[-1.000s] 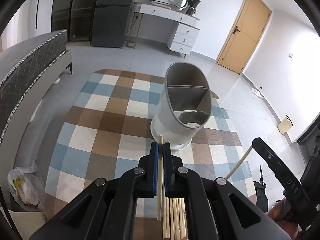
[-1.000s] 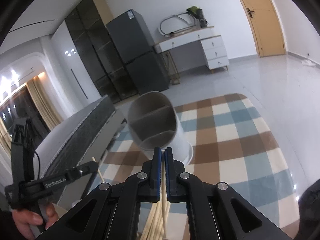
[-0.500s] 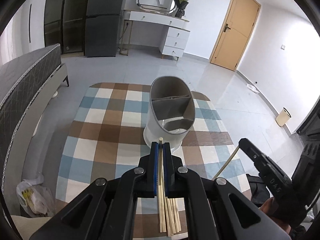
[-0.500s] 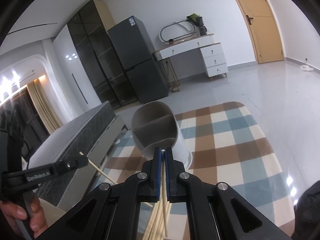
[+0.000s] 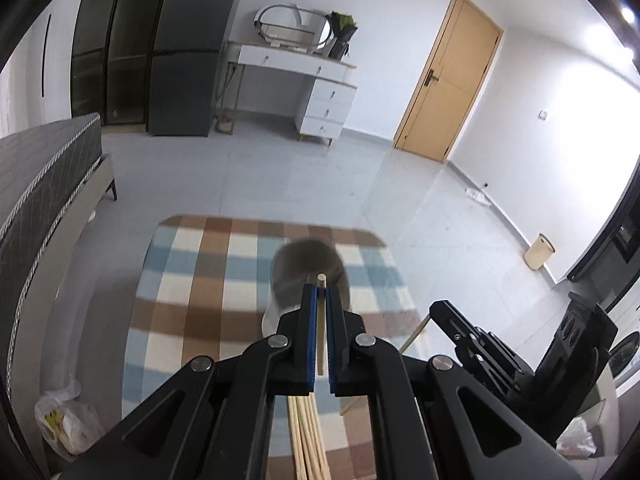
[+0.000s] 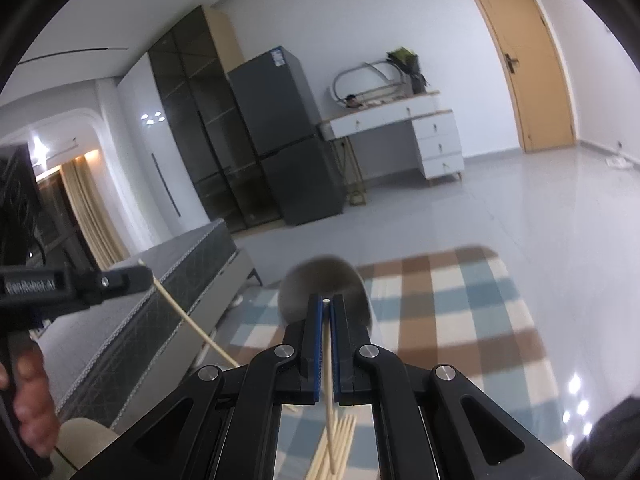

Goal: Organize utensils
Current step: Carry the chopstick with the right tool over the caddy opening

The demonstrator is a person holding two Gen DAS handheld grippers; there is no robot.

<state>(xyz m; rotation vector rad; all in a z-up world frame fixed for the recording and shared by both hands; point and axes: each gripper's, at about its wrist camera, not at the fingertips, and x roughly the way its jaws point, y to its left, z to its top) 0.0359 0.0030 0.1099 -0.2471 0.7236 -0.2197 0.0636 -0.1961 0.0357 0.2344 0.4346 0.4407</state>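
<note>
My left gripper [image 5: 319, 290] is shut on a pale wooden chopstick [image 5: 320, 324] whose tip pokes past the fingertips. My right gripper [image 6: 327, 302] is shut on another chopstick [image 6: 328, 364]. Each gripper shows in the other's view: the right one [image 5: 442, 312] at lower right, the left one [image 6: 140, 274] at far left, each with its chopstick slanting down. A grey and white utensil holder [image 5: 310, 268] stands blurred on the checked cloth [image 5: 192, 292], beyond both grippers; it also shows in the right wrist view [image 6: 324, 280]. A bundle of several chopsticks [image 5: 308, 436] lies on the cloth below the left gripper.
A grey bed [image 5: 36, 176] runs along the left. A dark fridge [image 6: 288, 136] and a white dresser [image 5: 316, 88] stand by the far wall, next to a wooden door [image 5: 448, 76]. A plastic bag [image 5: 60, 420] lies at lower left.
Both grippers have risen and pulled back with their chopsticks. The holder now looks smaller, lower and blurred. More of the room shows.
</note>
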